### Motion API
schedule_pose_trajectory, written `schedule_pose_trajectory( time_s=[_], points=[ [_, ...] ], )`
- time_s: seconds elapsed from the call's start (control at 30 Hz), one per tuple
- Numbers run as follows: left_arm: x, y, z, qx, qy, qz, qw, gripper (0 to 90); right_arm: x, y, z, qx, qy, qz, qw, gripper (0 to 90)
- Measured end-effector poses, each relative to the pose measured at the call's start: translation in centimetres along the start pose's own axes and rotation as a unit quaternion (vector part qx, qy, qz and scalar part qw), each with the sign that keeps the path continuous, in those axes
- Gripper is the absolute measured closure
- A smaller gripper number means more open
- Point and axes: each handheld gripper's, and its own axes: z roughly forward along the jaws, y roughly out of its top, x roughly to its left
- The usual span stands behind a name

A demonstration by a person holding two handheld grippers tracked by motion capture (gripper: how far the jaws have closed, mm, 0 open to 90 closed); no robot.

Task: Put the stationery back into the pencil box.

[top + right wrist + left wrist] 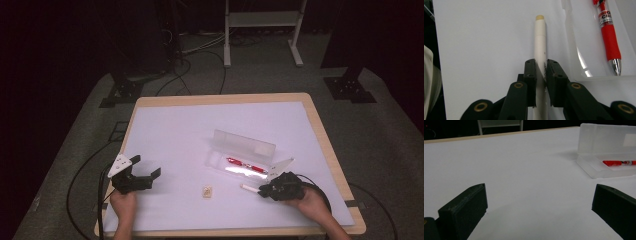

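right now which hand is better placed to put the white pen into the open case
Right. The right gripper is already shut on the white pen beside the open clear case. The left gripper stands open and empty, well away from it.

The white-topped table (165,125) carries a clear case (242,152), a white pen (248,188) and a small tag (207,191).

overhead camera, two close claw cameras

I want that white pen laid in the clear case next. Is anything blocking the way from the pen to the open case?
Nothing visible does. The right gripper grips the slim white pen beside the clear plastic case, whose lid stands open; a red pen already lies inside.
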Motion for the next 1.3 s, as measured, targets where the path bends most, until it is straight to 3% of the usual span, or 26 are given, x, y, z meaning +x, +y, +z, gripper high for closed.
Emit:
schedule_pose_trajectory(
  time_s=[0.4, 0.87, 1.3],
  points=[
    [0.0, 0.0, 0.0, 0.0, 0.002, 0.0, 1.0, 0.0, 0.3, 1.2, -1.5, -0.016, -0.009, -0.02, 0.9996, 78.0],
    [0.1, 0.0, -0.1, -0.006, -0.001, -0.001, 1.0, 0.0, -0.4, 3.6, -3.1, -0.034, -0.022, -0.02, 0.999, 78.0],
    [0.0, 0.0, -0.1, -0.003, 0.0, 0.001, 1.0, 0.0, -1.2, 5.6, -2.7, -0.031, -0.023, -0.026, 0.9989, 78.0]
  ],
)
